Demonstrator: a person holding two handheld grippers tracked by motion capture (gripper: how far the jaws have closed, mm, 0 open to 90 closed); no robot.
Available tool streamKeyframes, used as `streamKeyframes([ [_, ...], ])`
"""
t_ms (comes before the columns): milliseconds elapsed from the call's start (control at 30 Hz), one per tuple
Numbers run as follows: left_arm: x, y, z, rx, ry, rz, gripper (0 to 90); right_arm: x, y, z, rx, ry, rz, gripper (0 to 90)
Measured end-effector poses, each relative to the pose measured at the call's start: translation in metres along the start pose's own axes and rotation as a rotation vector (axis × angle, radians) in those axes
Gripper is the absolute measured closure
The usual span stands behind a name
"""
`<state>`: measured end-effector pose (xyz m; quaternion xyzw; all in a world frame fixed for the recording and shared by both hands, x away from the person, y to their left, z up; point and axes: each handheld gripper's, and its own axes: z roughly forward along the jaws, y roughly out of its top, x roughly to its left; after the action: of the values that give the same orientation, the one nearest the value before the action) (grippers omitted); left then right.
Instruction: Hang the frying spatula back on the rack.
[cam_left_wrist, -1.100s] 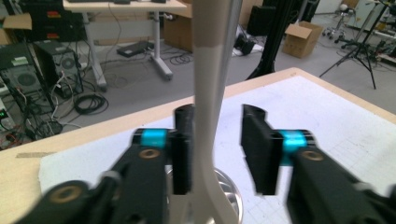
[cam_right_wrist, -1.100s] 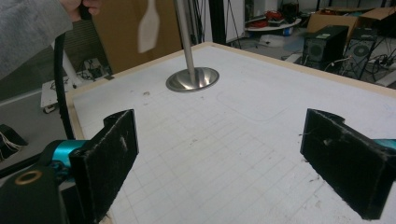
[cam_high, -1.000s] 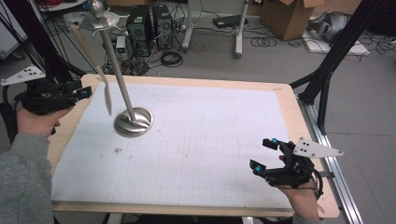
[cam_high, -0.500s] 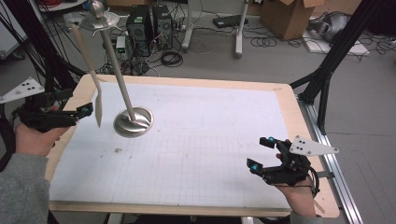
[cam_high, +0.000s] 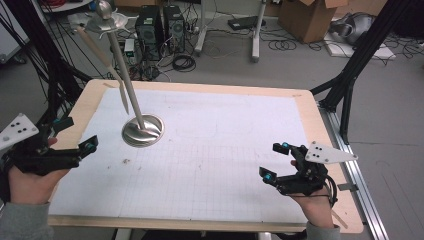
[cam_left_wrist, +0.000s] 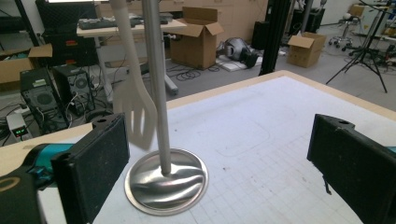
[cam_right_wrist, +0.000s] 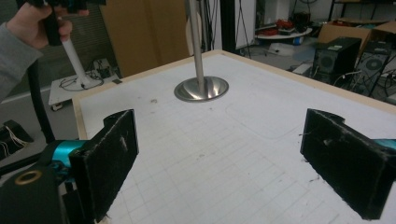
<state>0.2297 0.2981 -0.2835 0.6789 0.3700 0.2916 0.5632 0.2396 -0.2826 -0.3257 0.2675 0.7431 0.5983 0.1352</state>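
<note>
We hold both grippers, left (cam_high: 75, 142) and right (cam_high: 280, 165), wide open and empty over the counter (cam_high: 210, 90), since the spatula (cam_high: 102, 60) hangs from the stand (cam_high: 142, 131), just beside its pole, free to swing.

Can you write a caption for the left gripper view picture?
Open left gripper faces a white slotted spatula hanging beside a metal stand on the table.

No readable writing anywhere here: the cardboard boxes (cam_left_wrist: 198, 35), the computer towers (cam_high: 160, 22) and the gridded sheet (cam_high: 200, 165) on the surface carry no lettering or numbers I can make out.
</note>
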Motion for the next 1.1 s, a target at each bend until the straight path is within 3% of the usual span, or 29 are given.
streamKeyframes([
  [167, -0.008, -0.01, -0.006, -0.013, -0.009, -0.011, 6.2, -0.001, 0.004, -0.002, -0.016, -0.006, -0.008, 10.1],
  [633, -0.028, -0.034, -0.001, -0.009, -0.125, 0.023, 6.2, -0.001, 0.005, -0.015, -0.031, -0.024, -0.01, 10.1],
  [833, -0.031, -0.039, 0.004, -0.007, -0.151, 0.036, 6.2, 0.002, 0.005, -0.017, -0.028, -0.033, -0.022, 10.0],
  [1100, -0.028, -0.04, 0.005, -0.035, -0.15, 0.015, 6.2, 0.008, 0.004, -0.021, -0.019, -0.036, -0.017, 10.1],
])
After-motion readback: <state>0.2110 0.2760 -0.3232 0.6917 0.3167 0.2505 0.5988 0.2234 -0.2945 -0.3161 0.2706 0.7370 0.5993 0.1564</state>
